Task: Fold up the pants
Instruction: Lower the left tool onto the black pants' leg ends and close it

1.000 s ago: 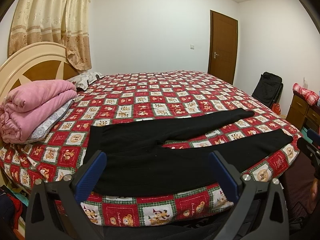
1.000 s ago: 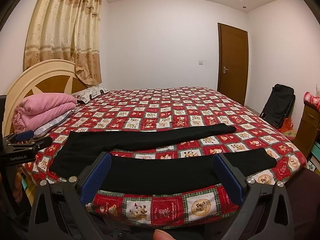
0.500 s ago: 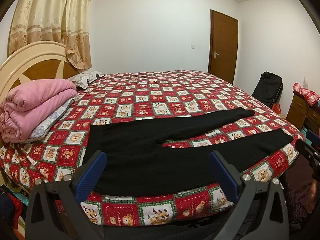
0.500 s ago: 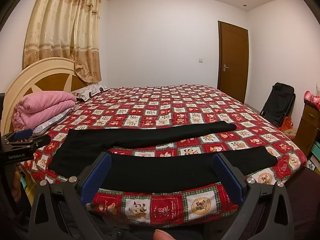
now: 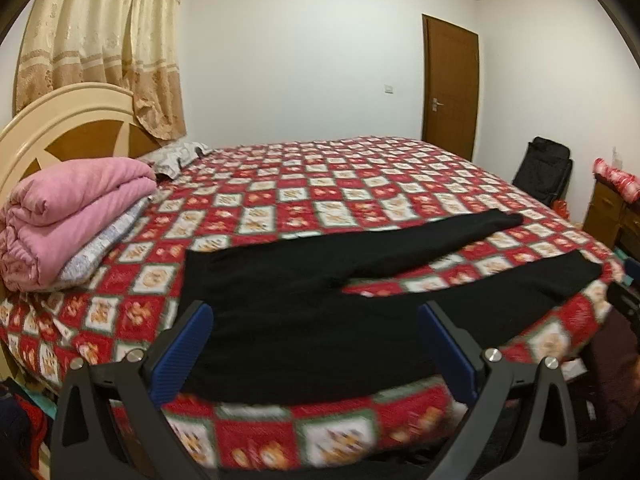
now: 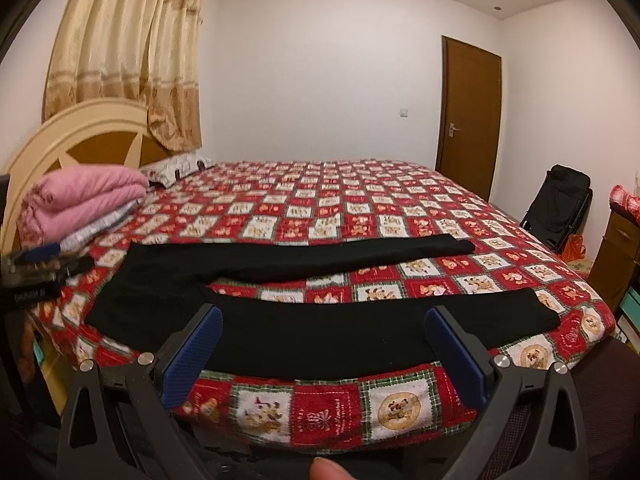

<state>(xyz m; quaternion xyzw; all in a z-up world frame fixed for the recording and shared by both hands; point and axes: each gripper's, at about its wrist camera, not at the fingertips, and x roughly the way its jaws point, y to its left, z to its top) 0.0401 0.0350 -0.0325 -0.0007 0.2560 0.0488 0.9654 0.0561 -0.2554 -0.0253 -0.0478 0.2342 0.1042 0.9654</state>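
Observation:
Black pants lie flat on the red patterned bedspread, waist to the left, two legs spread apart to the right. They also show in the right wrist view. My left gripper is open and empty, held before the waist part at the bed's near edge. My right gripper is open and empty, before the near leg. The left gripper shows at the left edge of the right wrist view.
Folded pink blanket and a pillow lie by the headboard. A black bag stands by the far wall, near the door. A wooden cabinet stands at the right.
Both grippers have moved a little closer to the bed's near edge and the views are slightly blurred. The pants have not moved.

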